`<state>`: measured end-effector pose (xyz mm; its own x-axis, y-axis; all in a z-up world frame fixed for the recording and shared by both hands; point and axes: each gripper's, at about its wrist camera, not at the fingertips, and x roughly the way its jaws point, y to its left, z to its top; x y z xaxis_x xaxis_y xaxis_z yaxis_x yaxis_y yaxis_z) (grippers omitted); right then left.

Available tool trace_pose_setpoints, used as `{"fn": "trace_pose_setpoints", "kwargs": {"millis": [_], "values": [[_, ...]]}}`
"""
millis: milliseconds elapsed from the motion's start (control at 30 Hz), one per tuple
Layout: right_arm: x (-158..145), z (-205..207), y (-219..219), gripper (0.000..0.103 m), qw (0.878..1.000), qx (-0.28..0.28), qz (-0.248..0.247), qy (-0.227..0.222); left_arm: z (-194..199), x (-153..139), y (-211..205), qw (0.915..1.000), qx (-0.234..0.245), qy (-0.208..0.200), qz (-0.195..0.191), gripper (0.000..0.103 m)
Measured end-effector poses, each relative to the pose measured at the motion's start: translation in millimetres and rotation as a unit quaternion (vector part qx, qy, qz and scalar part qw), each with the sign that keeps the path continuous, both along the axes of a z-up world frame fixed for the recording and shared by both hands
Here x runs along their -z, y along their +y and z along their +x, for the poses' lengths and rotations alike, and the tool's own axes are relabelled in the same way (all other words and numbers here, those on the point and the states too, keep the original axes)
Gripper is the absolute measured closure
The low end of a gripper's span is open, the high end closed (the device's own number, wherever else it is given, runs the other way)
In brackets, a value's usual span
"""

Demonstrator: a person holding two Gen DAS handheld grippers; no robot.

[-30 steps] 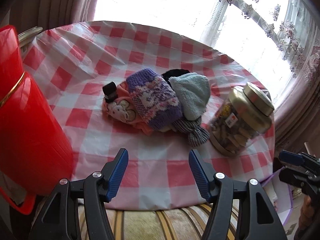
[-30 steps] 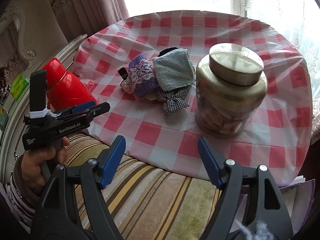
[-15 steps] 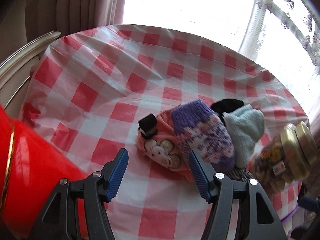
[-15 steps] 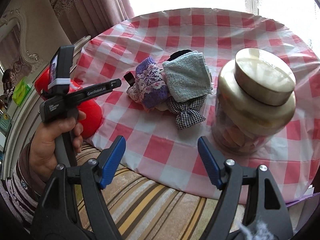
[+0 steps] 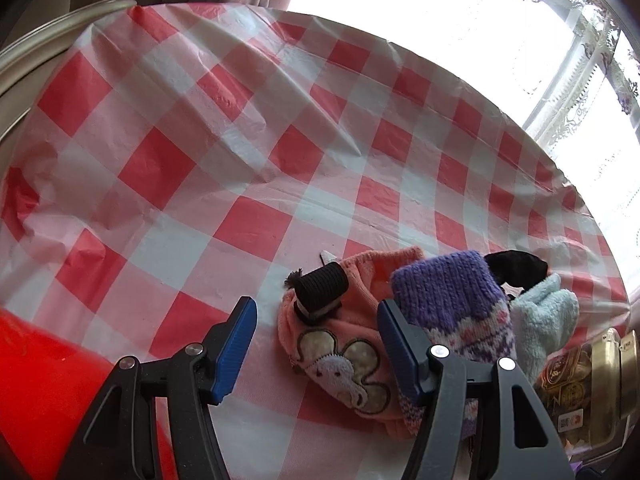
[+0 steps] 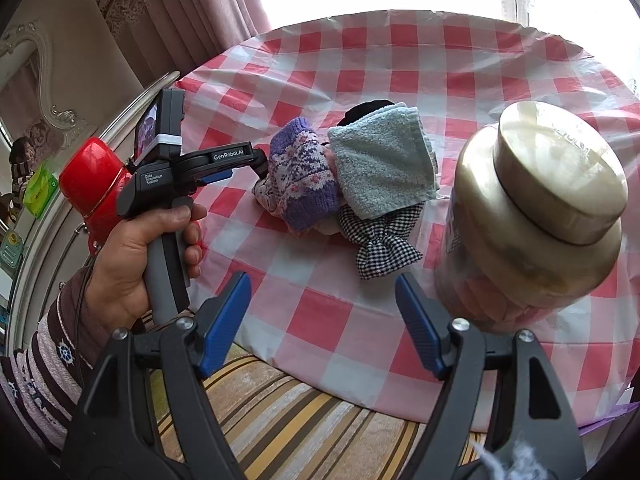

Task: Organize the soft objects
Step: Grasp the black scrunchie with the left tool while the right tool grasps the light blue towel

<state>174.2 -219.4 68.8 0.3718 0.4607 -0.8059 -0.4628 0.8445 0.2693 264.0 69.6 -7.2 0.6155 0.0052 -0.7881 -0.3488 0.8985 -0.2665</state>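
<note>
A pile of soft things lies on the red-checked tablecloth (image 5: 248, 160): a pink cloth with an elephant patch (image 5: 340, 356), a black roll (image 5: 320, 286) on it, a purple knit piece (image 5: 452, 296) (image 6: 300, 176), a light blue towel (image 6: 380, 164) (image 5: 544, 320), a black item (image 5: 516, 266) and a black-and-white checked cloth (image 6: 380, 240). My left gripper (image 5: 316, 344) is open, low over the pile's left end, its jaws on either side of the pink cloth. It also shows in the right wrist view (image 6: 244, 164). My right gripper (image 6: 324, 320) is open and empty near the table's front edge.
A big jar with a gold lid (image 6: 532, 216) (image 5: 588, 388) stands right of the pile. A red container (image 6: 92, 176) (image 5: 44, 392) stands at the table's left edge. A striped cushion (image 6: 300, 420) lies below the front edge. Curtains and a bright window are behind.
My left gripper has moved forward and down to the pile, now straddling the pink cloth. My right gripper has edged closer to the table. Both stay open.
</note>
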Motion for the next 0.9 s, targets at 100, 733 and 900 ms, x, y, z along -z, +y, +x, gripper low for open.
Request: {"fn": "trace_pose_setpoints", "kwargs": {"millis": [100,733,900], "values": [[3,6,2,0.026,1.0,0.001,0.001,0.004,7,7,5,0.9999,-0.006,0.003,-0.014,0.04],[19,42,44,0.026,1.0,0.015,-0.023,-0.01,11,9,11,0.9997,0.007,-0.022,-0.005,0.072],[27,62,52,0.027,0.997,0.061,-0.048,-0.018,-7,-16,1,0.9974,0.013,-0.066,0.028,0.072]]}}
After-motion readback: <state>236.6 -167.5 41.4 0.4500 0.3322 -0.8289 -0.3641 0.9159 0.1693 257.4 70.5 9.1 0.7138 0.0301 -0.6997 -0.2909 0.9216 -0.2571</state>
